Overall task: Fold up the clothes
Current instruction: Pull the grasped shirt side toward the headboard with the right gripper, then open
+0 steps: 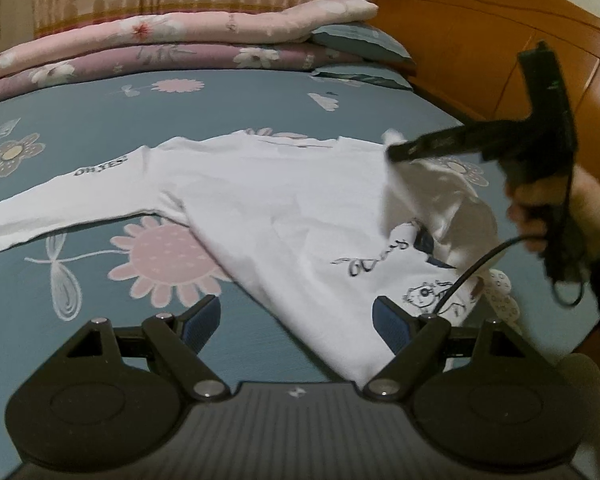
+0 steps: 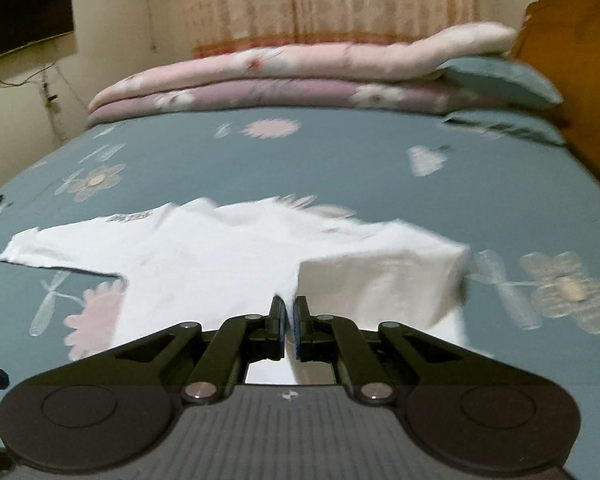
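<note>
In the left wrist view, the soft white shirt (image 1: 284, 200) is seen spread flat on the flowered blue bed sheet (image 1: 100, 120), the left gripper (image 1: 296, 316) released above its hem, while in the blurred right wrist view the right gripper (image 2: 288, 312) seems clenched on a lifted sleeve (image 2: 380, 284).

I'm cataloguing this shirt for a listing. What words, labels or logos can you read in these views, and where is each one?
"OH YES": black print on the outstretched sleeve of the white shirt.
Black handwritten scrawl above the cartoon drawing on the shirt front: partly covered by folded cloth, not readable.
Small pale emblem on the gripper body: a mark, no letters.
The right wrist view is blurred; the sleeve print is unreadable there.
</note>
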Tool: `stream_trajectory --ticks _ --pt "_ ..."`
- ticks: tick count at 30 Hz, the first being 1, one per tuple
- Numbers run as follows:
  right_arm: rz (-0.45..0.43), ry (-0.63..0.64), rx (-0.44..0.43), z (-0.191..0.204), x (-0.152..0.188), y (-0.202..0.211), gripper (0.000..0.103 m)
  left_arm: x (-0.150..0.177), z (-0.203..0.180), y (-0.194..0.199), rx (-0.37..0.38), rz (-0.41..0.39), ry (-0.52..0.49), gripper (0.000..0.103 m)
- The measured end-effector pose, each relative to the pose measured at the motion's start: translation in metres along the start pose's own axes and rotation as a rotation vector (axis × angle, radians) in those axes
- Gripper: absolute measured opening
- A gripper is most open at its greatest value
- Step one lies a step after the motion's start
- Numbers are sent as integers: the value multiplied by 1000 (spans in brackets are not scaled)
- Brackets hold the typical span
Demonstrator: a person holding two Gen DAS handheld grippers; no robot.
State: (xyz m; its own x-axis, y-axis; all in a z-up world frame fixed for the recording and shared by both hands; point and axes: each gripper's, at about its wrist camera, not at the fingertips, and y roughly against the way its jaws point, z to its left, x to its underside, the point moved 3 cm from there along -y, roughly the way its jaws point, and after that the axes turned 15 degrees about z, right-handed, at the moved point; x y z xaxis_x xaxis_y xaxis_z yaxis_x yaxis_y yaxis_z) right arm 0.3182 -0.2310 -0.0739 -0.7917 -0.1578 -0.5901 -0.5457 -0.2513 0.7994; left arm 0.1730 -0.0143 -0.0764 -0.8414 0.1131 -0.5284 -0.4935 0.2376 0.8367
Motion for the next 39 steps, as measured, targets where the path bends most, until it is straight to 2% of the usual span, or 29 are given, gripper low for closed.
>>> stream_trajectory --ticks 5,9,14,16,19,22,26,29,32,33,34,35,37,39 --pt "56 -1 -60 33 -1 -38 6 3 15 4 -28 2 38 83" --pt "97 2 -92 47 9 -43 26 4 19 9 -36 -4 53 83" --pt "57 2 -115 37 27 3 31 3 12 12 -32 -10 33 83" --pt "8 -1 -116 24 37 35 41 2 8 11 -27 -11 23 84" --pt "-59 0 -63 -1 57 78 44 1 -1 9 -17 -9 2 84" --pt "-62 0 42 -30 76 95 44 0 -12 7 -6 -6 -23 84" --pt "11 33 136 -51 93 81 44 -1 -27 2 6 6 -54 84" --pt "41 63 168 -54 95 61 44 -1 -34 2 -2 14 -74 84" --pt "14 66 162 -50 88 45 44 0 -35 5 -14 16 -77 84" --pt "12 62 162 -50 84 40 39 0 -35 6 -17 16 -76 84" --pt "6 53 164 -50 80 38 21 0 -34 8 -21 16 -74 84" --pt "-5 45 163 -51 78 39 12 0 -34 9 -24 15 -72 84" --pt "-27 33 178 -56 76 48 6 -1 -33 9 -28 14 -68 84" --pt "-38 25 222 -63 76 56 5 -2 -33 8 -27 15 -62 84"
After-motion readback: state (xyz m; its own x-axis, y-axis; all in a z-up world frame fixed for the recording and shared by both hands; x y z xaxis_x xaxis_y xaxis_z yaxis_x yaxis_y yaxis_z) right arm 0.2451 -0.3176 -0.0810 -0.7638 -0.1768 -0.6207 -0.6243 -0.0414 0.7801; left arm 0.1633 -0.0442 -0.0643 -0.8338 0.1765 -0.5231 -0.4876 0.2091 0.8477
